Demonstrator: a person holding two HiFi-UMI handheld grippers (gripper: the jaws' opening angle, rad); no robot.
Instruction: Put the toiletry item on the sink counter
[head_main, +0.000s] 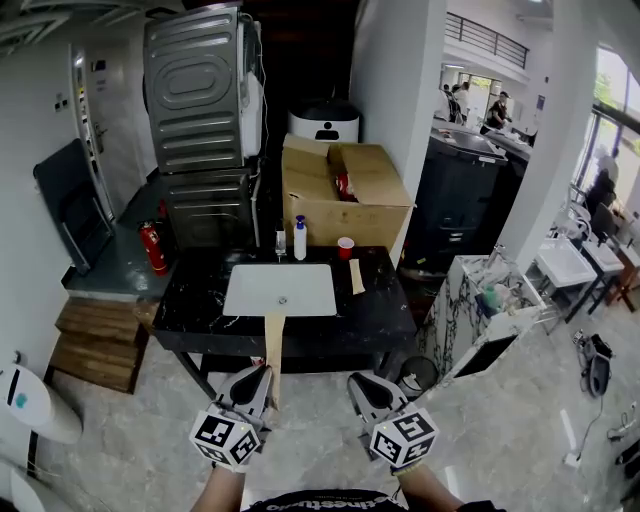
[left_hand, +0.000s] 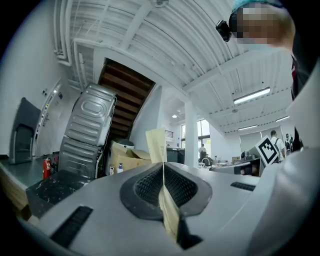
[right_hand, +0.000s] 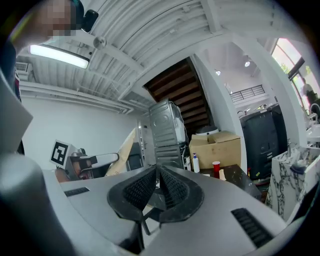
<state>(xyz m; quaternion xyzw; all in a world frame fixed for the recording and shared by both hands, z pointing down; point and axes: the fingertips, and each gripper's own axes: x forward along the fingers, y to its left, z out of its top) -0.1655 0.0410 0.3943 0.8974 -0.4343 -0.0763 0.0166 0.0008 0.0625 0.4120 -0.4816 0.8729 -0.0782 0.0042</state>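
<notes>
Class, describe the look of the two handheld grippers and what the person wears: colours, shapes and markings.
Both the left gripper and right gripper have light grey moulded bodies ending in two jaws lined with black ribbed pads. Each carries a white cube with black square markers. No cables show. The person wears a dark top.

The left tongs (head_main: 262, 378) and right tongs (head_main: 362, 385) have pale grey moulded shells with dark slotted grooves. Black ribbed pads (left_hand: 150, 186) sit in dark oval collars. Near each wrist is a white cube (head_main: 226, 437) printed with black square markers. The person wears a dark top (head_main: 320, 500) with white lettering.
</notes>
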